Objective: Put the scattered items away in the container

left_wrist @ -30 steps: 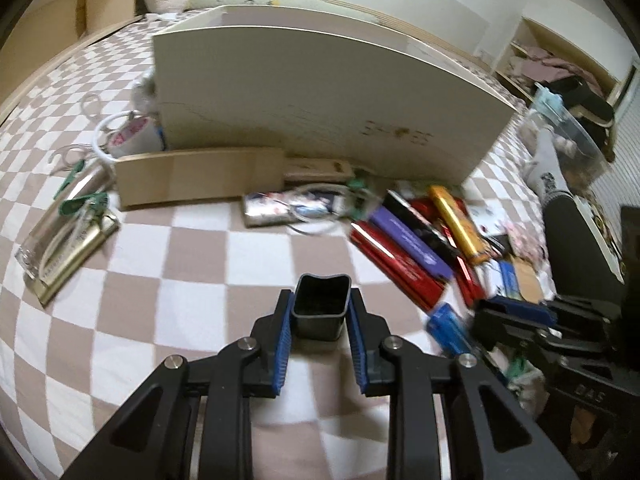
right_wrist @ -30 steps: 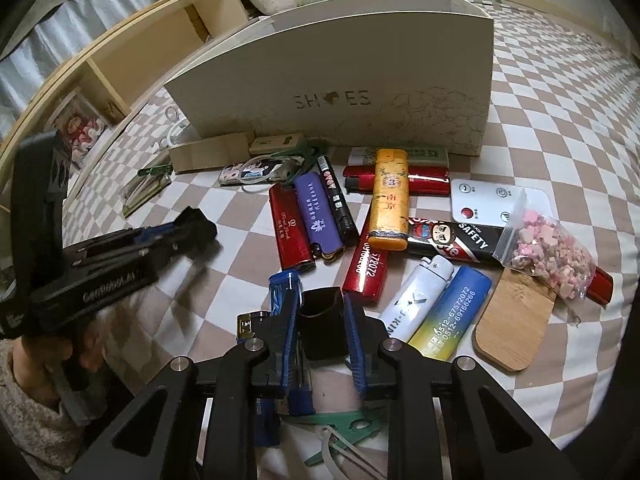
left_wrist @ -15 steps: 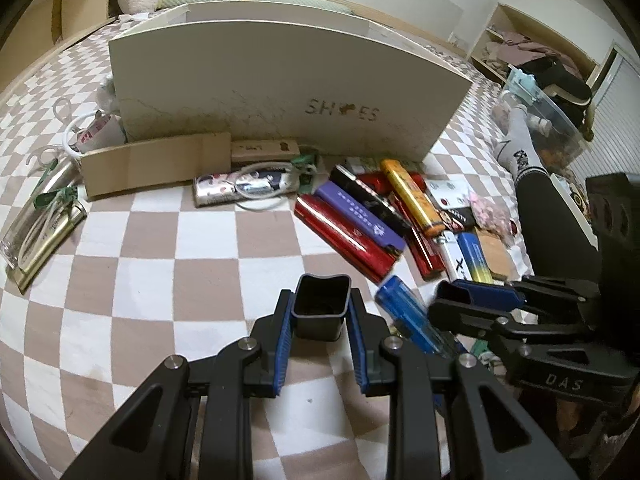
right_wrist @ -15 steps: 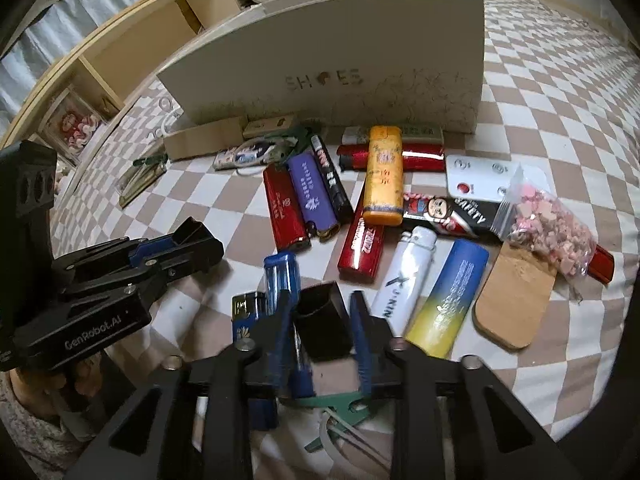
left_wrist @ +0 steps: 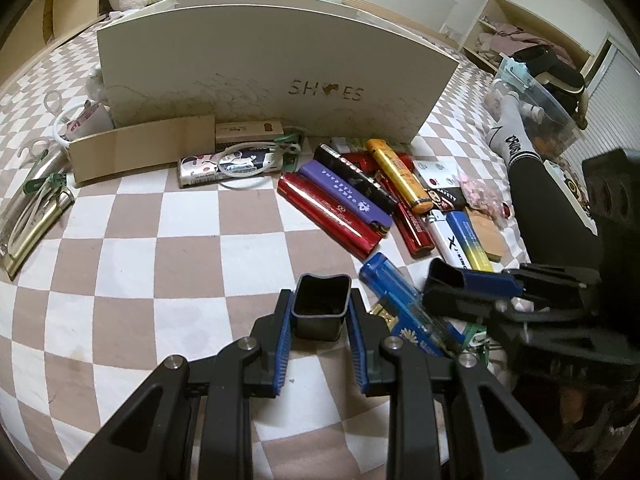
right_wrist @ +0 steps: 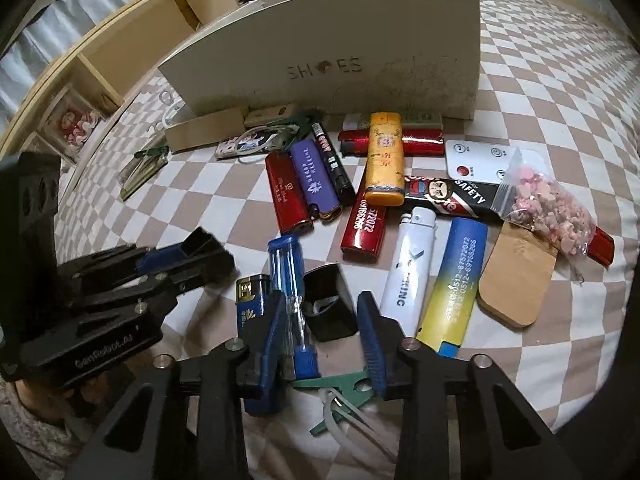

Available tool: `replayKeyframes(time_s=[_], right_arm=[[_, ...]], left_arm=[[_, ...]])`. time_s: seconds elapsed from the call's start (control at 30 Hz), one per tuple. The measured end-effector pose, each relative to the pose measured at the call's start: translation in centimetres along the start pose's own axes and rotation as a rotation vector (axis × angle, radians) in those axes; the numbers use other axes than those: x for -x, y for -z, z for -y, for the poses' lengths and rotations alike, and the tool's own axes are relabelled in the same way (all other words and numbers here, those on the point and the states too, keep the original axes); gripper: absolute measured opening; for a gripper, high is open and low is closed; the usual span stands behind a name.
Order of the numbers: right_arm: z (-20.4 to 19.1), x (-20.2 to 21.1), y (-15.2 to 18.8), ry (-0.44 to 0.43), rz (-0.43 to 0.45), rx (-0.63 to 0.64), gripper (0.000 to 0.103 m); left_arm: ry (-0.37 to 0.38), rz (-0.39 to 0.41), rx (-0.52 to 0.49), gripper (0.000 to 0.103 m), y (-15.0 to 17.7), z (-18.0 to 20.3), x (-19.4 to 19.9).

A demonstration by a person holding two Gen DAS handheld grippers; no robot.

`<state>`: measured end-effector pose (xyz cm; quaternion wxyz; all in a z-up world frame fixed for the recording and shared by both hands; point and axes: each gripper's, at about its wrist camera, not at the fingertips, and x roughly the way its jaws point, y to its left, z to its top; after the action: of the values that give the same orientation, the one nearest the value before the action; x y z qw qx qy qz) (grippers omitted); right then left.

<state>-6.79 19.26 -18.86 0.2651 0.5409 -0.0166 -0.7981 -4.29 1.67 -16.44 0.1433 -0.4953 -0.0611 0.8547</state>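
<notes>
Since a second ago the left gripper has slid toward the pile of lighters, its fingers still closed with nothing between them. At the lower centre of the right wrist view, the right gripper has its fingers closing around the clear blue lighter, whose barrel lies against the left finger. Both lie on the checkered bed. The white shoe box stands upright at the top, behind the scattered lighters.
</notes>
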Motion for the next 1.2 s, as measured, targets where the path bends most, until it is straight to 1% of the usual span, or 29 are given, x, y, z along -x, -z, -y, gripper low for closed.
replayKeyframes(time_s=[0.07, 0.2, 0.43, 0.6, 0.97, 1.2], right_arm=[[0.4, 0.1, 0.0, -0.015, 0.002, -0.018, 0.027], [-0.3, 0.5, 0.1, 0.004, 0.028, 0.010, 0.024], [-0.7, 1.2, -0.2, -0.012, 0.062, 0.023, 0.023], [-1.0, 1.6, -0.6, -0.039, 0.074, 0.025, 0.023], [-0.6, 2.9, -2.3, -0.061, 0.118, 0.010, 0.023], [-0.9, 4.2, -3.9, -0.066, 0.159, 0.024, 0.023]], left_arm=[[0.002, 0.001, 0.000, 0.026, 0.1, 0.0, 0.0], [0.006, 0.005, 0.006, 0.026, 0.1, 0.0, 0.2], [0.007, 0.017, 0.010, 0.026, -0.3, 0.2, 0.7], [0.005, 0.029, 0.016, 0.026, -0.8, 0.3, 1.1], [-0.003, 0.063, 0.023, 0.026, -2.9, -0.1, 1.8], [0.000, 0.108, 0.022, 0.026, -4.8, 0.0, 2.8]])
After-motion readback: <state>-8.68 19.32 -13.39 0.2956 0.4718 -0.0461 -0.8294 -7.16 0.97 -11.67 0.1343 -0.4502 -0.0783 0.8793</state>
